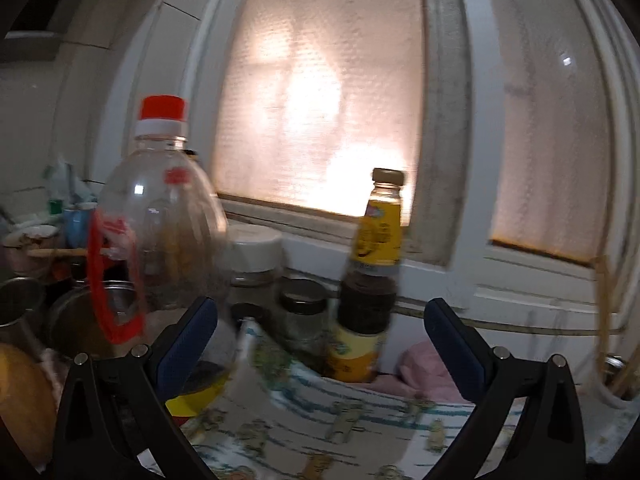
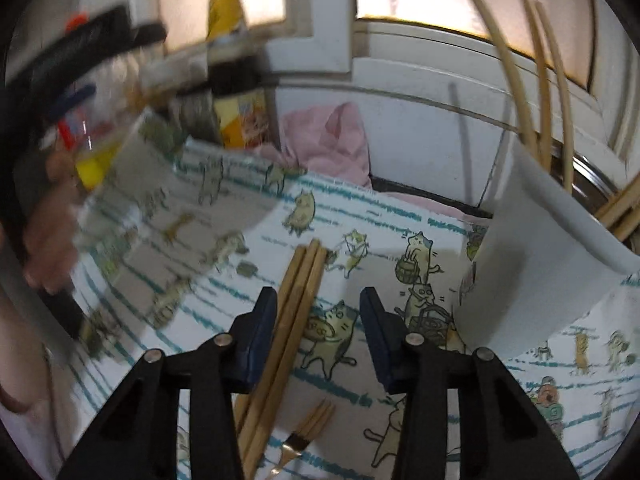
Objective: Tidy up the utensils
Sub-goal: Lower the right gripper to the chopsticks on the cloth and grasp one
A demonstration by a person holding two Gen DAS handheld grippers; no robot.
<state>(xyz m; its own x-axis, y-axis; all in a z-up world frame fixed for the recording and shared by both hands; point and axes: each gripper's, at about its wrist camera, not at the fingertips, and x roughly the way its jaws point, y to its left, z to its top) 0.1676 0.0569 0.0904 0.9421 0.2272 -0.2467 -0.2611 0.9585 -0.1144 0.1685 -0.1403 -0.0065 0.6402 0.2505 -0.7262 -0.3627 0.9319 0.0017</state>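
While your right tongs (image 2: 318, 322) straddle the chopsticks (image 2: 298, 304), part-open, ungripped: close, then lift toward the white holder (image 2: 536, 264) at 2 o'clock. Left tongs (image 1: 320, 316) wide open, empty.

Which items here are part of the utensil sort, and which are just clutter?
Job:
chopsticks on the cloth, between the open right claw
fork
white holder with chopsticks already in it

Clutter:
sauce bottle
clear red-capped bottle
jars
pink rag

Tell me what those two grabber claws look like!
Both the left gripper and the right gripper have black plastic arms with triangle-shaped cutouts and round silver bolts. Their fingertips wear dark blue bumpy pads.
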